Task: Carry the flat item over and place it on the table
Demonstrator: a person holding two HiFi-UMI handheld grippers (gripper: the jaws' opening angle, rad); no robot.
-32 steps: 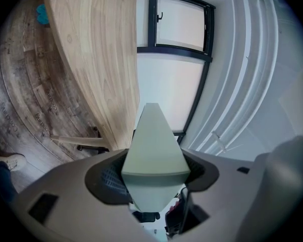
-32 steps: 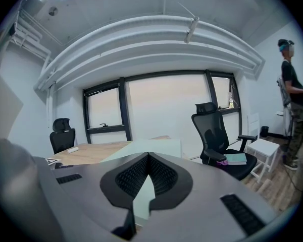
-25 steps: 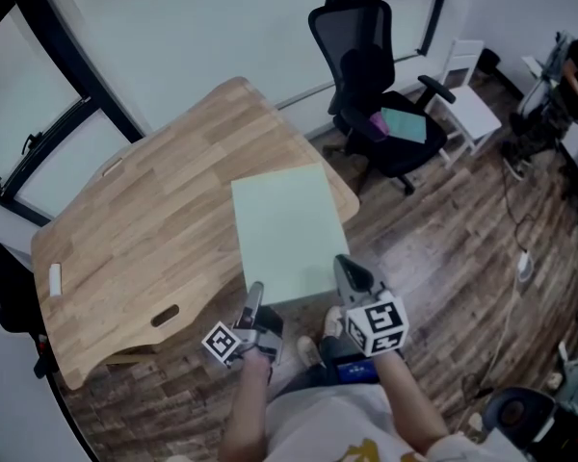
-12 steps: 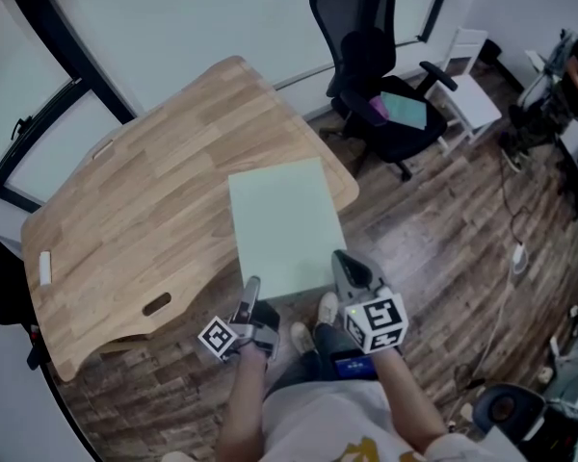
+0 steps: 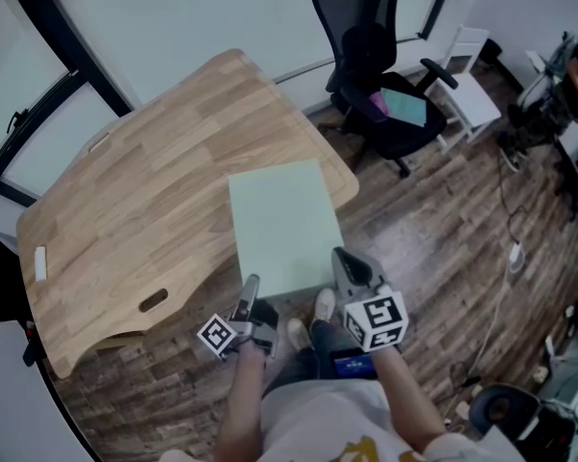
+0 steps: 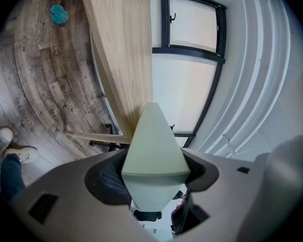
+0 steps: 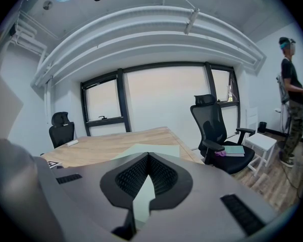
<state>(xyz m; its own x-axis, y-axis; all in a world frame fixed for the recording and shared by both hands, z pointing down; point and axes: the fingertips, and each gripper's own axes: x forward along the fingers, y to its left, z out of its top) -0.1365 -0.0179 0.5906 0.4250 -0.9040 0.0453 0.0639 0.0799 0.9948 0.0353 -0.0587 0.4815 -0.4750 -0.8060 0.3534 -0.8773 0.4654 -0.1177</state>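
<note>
Left claw [image 6: 155, 171] clamps green sheet [image 6: 151, 135]; right gripper view shows standing person [image 7: 291, 100].

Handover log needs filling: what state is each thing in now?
Light green board: gripped at its near edge, far part over the table corner.
Left gripper: shut on the board.
Right gripper: shut on the board.
Office chair: unoccupied, teal item on seat.

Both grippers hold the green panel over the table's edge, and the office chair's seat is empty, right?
Not empty: the head view shows a teal book and something purple on the chair's seat. Left gripper and right gripper hold the green panel over the table's edge.
</note>
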